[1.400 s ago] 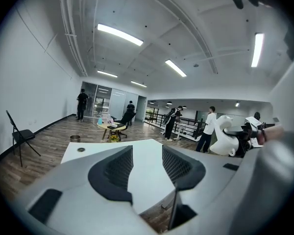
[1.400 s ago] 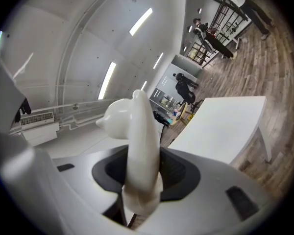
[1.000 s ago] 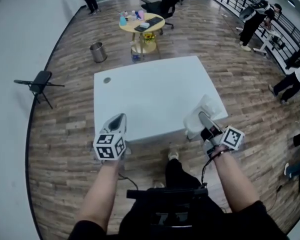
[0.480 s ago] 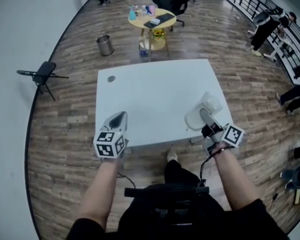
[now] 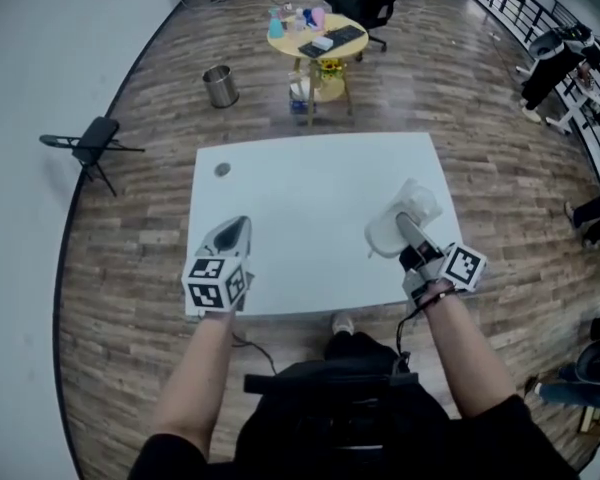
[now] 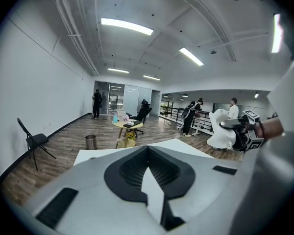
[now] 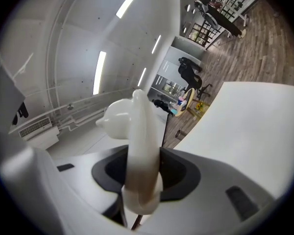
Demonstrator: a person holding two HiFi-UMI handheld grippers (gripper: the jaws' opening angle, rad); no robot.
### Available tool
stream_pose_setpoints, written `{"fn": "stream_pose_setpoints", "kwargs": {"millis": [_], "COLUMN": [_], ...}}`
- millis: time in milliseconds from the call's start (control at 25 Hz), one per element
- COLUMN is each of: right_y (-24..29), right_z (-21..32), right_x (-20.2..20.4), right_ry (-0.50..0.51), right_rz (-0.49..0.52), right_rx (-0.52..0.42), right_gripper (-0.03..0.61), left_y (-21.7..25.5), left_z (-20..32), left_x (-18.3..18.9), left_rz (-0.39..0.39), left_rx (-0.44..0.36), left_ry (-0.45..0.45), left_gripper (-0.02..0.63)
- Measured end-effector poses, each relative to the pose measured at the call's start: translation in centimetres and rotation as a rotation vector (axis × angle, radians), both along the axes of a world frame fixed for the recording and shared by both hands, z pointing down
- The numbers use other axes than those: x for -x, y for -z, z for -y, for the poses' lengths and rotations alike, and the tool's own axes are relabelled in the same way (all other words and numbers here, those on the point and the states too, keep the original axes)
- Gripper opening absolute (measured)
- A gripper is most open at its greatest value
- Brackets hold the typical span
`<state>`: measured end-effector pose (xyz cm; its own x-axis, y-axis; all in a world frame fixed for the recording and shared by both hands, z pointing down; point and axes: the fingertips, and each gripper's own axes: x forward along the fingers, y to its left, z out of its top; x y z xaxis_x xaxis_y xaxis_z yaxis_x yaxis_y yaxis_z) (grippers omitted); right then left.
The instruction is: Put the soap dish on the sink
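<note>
Both grippers have come forward over the white rectangular table (image 5: 310, 183), which sat further up the head view a second ago; the white glossy soap dish (image 5: 388, 232), which hung past the table's near right corner then, now sits over its right-hand part.

That dish is pinched on edge between the fingers of the right gripper (image 5: 405, 226), with one rim down in the gap and its rounded body rising above them, as the right gripper view shows (image 7: 136, 146). A brownish stain marks the lower part of the dish near the fingers. Seen from the left gripper view, the dish (image 6: 219, 132) stands upright at the far right, with the right gripper (image 6: 235, 126) behind it.

On the other side, the left gripper (image 5: 236, 230) hovers over the table's near left edge with its fingers pressed together and nothing between them (image 6: 148, 152).

Beyond the table on the wooden floor stand a round yellow table (image 5: 315, 36) carrying small items, a metal bin (image 5: 220, 85) and a black folding chair (image 5: 92, 138) by the white wall.
</note>
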<state>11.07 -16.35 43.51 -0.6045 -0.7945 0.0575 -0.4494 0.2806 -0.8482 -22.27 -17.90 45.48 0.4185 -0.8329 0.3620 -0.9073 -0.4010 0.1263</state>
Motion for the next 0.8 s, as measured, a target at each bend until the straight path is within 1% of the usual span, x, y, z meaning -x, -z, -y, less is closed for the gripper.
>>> {"fn": "stream_pose_setpoints", "kwargs": {"millis": [120, 240, 400, 520, 600, 720, 800], "right_y": [-0.9, -2.0, -2.6, -3.1, -3.6, -4.1, -4.5], "right_z": [1.5, 3.2, 5.7, 6.9, 7.6, 8.7, 9.1], "right_x": [-0.9, -2.1, -3.6, -4.3, -4.8, -4.6, -3.9], "right_ry": [0.018, 0.036, 0.060, 0.089, 0.092, 0.090, 0.094], "right_rz": [0.002, -0.008, 0.027, 0.017, 0.025, 0.069, 0.089], "right_rx": [-0.001, -0.001, 0.013, 0.003, 0.006, 0.025, 0.041], "right_gripper": [0.147, 0.147, 0.147, 0.147, 0.147, 0.147, 0.147], "left_y": [-1.2, -2.0, -1.7, -1.1, -0.8, -0.6, -0.6], "left_z": [1.0, 2.4, 5.2, 6.4, 6.8, 7.5, 7.9], "left_x": [-1.0, -2.0, -4.1, -5.6, -6.5, -6.8, -6.3], "left_rz": [-0.003, 0.011, 0.027, 0.036, 0.051, 0.090, 0.097], "left_rx": [0.014, 0.019, 0.020, 0.007, -0.001, -0.005, -0.001], "left_ry": [-0.001, 0.013, 0.030, 0.032, 0.030, 0.018, 0.021], "left_gripper": [0.011, 0.011, 0.011, 0.011, 0.011, 0.011, 0.011]}}
